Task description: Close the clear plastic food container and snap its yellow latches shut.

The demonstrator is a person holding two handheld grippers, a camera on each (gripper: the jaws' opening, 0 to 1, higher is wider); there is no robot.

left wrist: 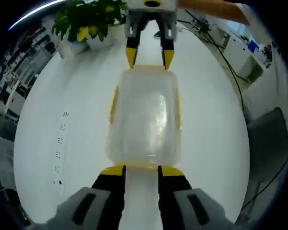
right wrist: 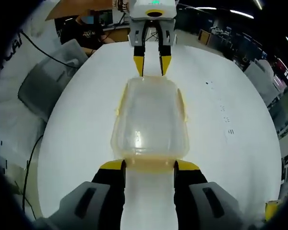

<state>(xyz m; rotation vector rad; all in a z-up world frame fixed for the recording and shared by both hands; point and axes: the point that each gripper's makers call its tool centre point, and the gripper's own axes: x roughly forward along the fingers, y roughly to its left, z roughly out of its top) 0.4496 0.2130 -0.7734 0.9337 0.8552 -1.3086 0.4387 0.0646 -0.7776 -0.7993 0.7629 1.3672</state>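
Note:
A clear plastic food container [left wrist: 145,120] with its lid on lies on the white table [left wrist: 62,86], between my two grippers. Thin yellow latches [left wrist: 114,103] run along its long sides, and I cannot tell whether they are snapped down. My left gripper [left wrist: 142,171] is open, its yellow tips at the container's near end with nothing between them. At the far end my right gripper [left wrist: 149,57] faces it, also open. In the right gripper view the container [right wrist: 151,120] lies ahead of my right gripper [right wrist: 150,166], with the left gripper [right wrist: 152,64] beyond it.
A potted plant [left wrist: 86,21] with yellow flowers stands at the table's far edge. A black cable [left wrist: 230,72] trails across the table near desks with equipment. A grey chair [right wrist: 48,81] stands beside the table. Small printed marks [left wrist: 60,141] dot the tabletop.

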